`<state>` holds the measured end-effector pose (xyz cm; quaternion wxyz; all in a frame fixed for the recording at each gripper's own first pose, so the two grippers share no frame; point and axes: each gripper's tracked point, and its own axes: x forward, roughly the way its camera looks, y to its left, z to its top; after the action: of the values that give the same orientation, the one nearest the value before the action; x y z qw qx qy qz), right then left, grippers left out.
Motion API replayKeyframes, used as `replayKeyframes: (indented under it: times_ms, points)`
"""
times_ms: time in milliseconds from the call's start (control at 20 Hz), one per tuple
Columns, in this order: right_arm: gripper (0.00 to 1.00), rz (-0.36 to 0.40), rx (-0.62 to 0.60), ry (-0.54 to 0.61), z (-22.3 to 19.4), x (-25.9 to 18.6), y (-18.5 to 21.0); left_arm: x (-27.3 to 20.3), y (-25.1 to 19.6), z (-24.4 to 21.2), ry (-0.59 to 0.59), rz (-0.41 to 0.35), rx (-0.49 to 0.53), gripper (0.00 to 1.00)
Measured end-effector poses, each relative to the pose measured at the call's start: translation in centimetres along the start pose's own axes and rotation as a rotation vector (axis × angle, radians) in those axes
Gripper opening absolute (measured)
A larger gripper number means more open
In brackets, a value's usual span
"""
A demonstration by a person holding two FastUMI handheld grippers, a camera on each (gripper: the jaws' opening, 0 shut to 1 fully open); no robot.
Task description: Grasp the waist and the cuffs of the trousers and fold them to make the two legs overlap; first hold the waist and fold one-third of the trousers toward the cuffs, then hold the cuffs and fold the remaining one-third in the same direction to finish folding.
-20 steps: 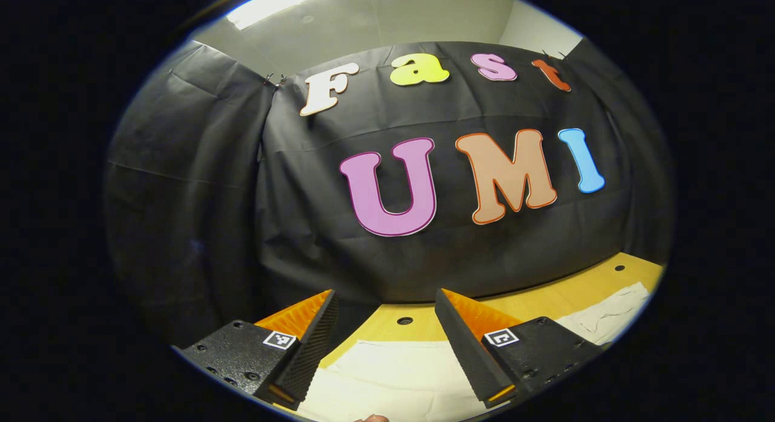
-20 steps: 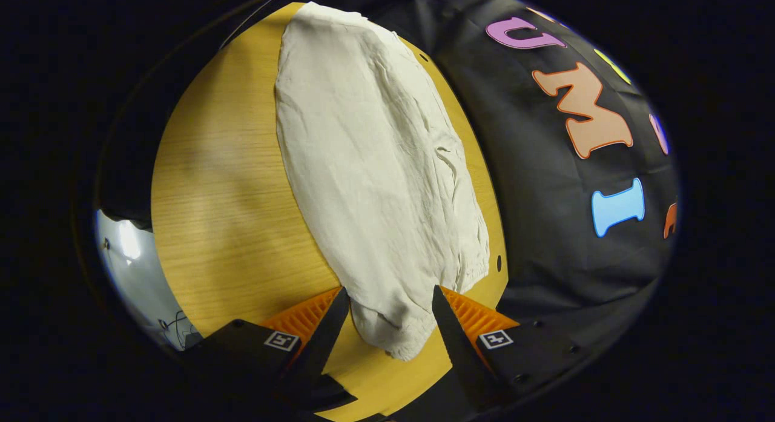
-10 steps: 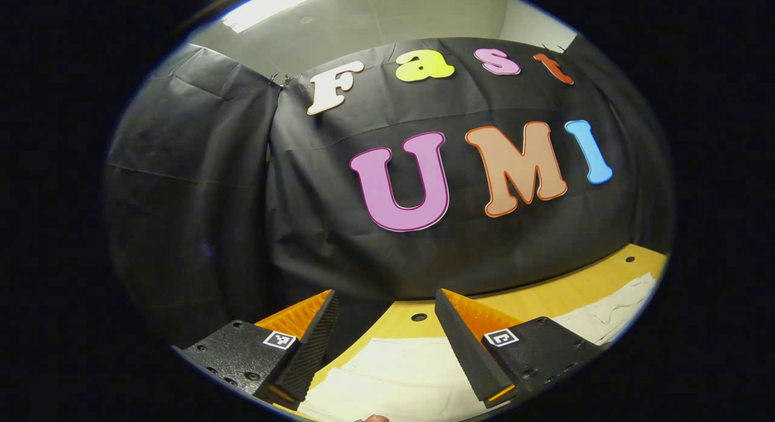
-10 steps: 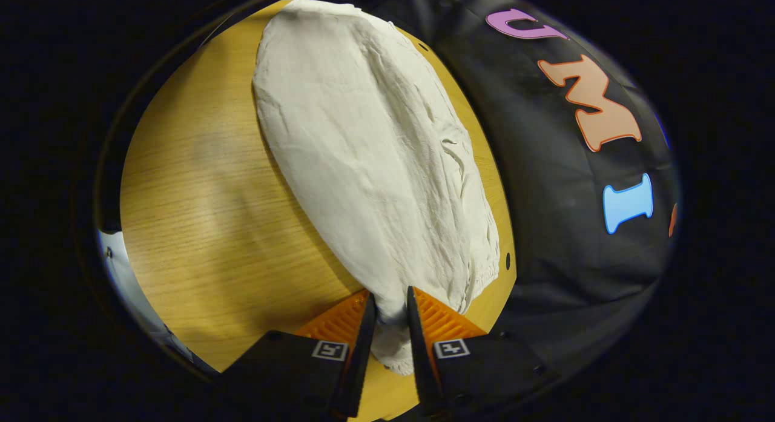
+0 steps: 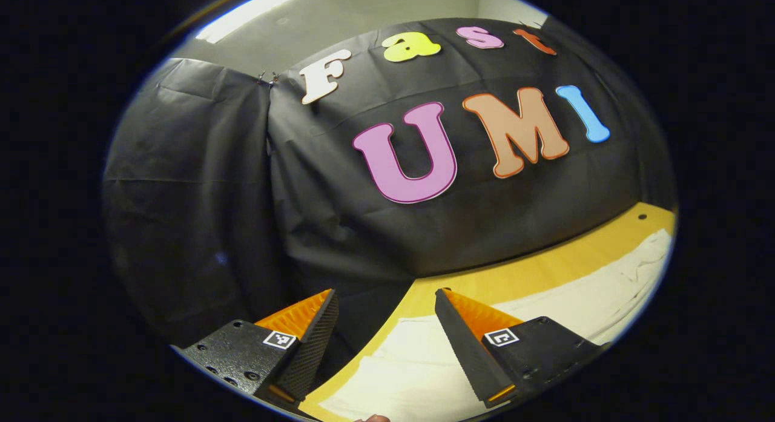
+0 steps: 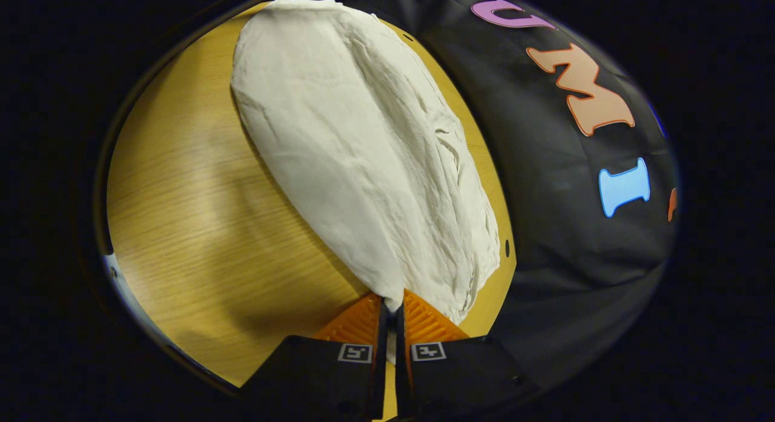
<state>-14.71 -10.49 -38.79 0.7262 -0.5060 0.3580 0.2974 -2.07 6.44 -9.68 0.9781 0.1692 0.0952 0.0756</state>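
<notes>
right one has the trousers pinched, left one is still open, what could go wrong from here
The right gripper pinches only a narrow bit of one end of the trousers, so the cloth may slip out when lifted. The left gripper hangs open over the other end; lifting one end alone could drag the trousers across the table.

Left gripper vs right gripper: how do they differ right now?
The left gripper is wide open with nothing between its fingers; the right gripper is shut on the trousers. The left one hovers over one end of the cloth, the right one pinches the edge at the other end. Both are over the wooden table.
</notes>
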Motion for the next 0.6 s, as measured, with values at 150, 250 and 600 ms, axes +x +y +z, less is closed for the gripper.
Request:
replayKeyframes:
  times_ms: [150,250,600]
  points:
    - [0.09,-0.017,-0.005,0.007,-0.2,0.0,-0.1,-0.3,1.2,-2.3,0.037,-0.012,0.074,0.96]
    - [0.09,-0.013,0.015,0.015,-0.2,0.0,-0.1,-0.7,1.9,-3.9,0.063,-0.026,0.125,0.96]
    - [0.04,-0.029,-0.011,0.015,0.1,0.1,-0.1,-2.7,2.4,-9.5,0.153,-0.132,0.309,0.96]
